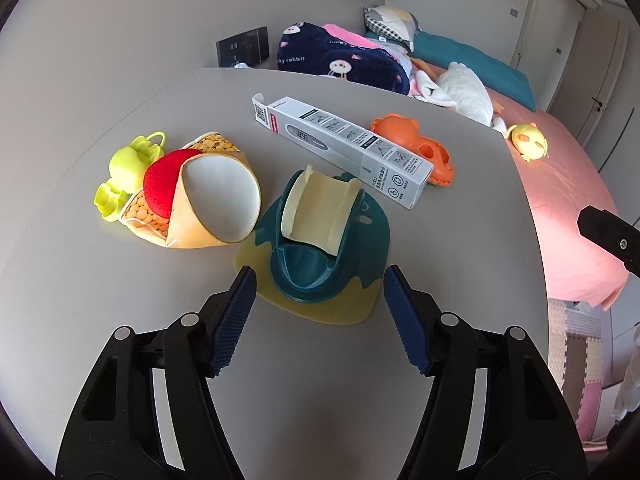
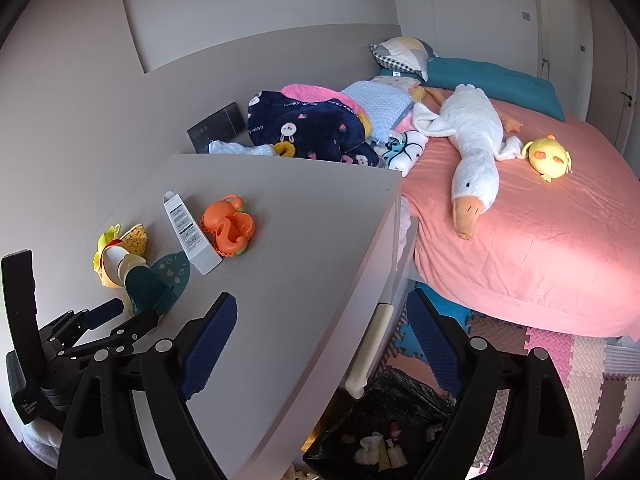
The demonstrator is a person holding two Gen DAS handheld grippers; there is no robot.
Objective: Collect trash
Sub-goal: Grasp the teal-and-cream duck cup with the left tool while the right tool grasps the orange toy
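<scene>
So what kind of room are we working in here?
A bedroom, most likely a child's: a bed with a pink sheet, a plush goose lying on it, and foam puzzle mats on the floor.

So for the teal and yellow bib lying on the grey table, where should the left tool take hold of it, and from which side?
Probably the raised teal scoop pocket of the teal and yellow silicone bib, from the near side where the left tool sits, open. The pocket rim stands up off the grey table, while the yellow edge lies flat. A cream paper strip rests loose in it.
</scene>
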